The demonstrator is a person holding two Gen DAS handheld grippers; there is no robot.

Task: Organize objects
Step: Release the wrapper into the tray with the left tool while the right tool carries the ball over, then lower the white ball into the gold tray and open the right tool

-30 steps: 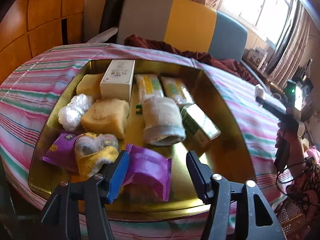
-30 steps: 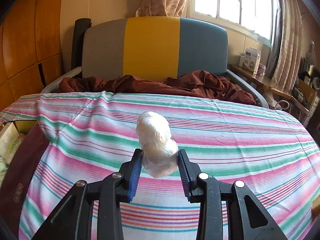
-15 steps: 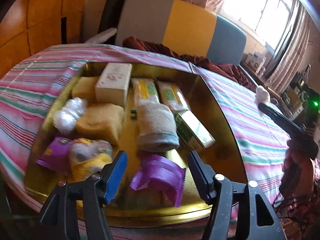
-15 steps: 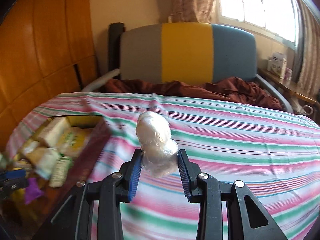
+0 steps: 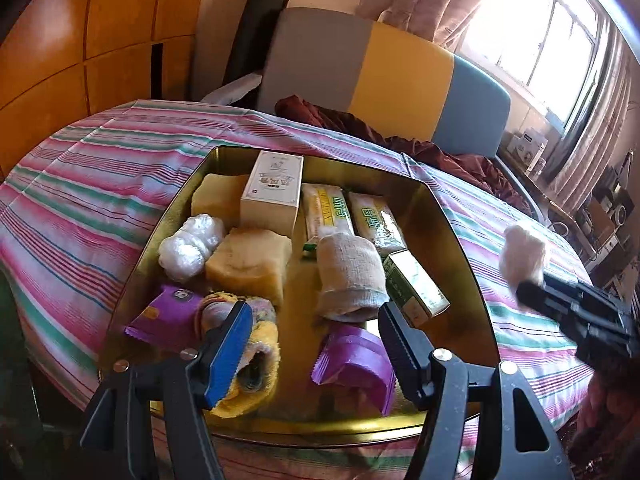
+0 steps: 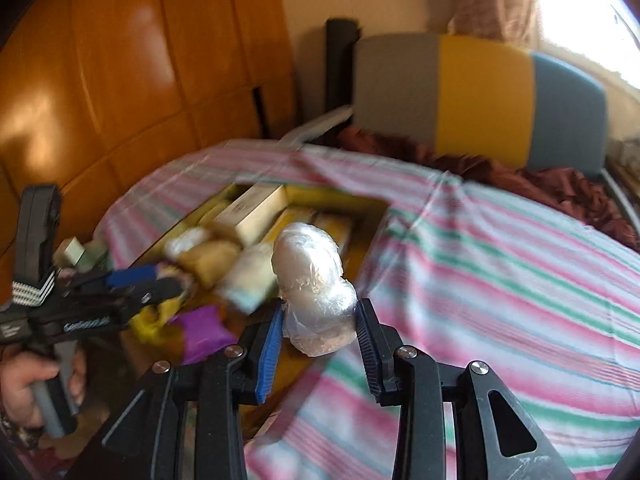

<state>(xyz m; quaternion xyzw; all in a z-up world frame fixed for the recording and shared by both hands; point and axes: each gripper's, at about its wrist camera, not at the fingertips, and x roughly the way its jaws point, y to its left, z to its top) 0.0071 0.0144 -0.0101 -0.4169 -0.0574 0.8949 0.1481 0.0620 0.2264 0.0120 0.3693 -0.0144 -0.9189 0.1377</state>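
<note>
A gold tray (image 5: 452,216) on the striped cloth holds several items: a white box (image 5: 274,196), yellow sponges (image 5: 250,264), a plastic-wrapped bundle (image 5: 190,242), a rolled grey towel (image 5: 348,276), a green box (image 5: 414,290) and a yellow cloth roll (image 5: 248,344). My left gripper (image 5: 314,320) hangs open over the tray's near end. A purple packet (image 5: 352,364) lies loose on the tray by its right finger. My right gripper (image 6: 318,320) is shut on a white plastic-wrapped bundle (image 6: 312,280), held in the air by the tray's right edge (image 6: 372,220). The left wrist view shows that bundle (image 5: 522,252) at the right.
A second purple packet (image 5: 168,316) and two yellow-green packs (image 5: 328,210) also lie in the tray. Striped cloth (image 5: 80,200) spreads all around it. Behind stand a grey, yellow and blue chair back (image 5: 380,68), a maroon cloth (image 5: 340,118) and wooden wall panels (image 5: 80,40).
The left jaws have widened and let go of the purple packet, which now lies on the tray. The right gripper has swung left with its bundle, bringing the tray into its view.
</note>
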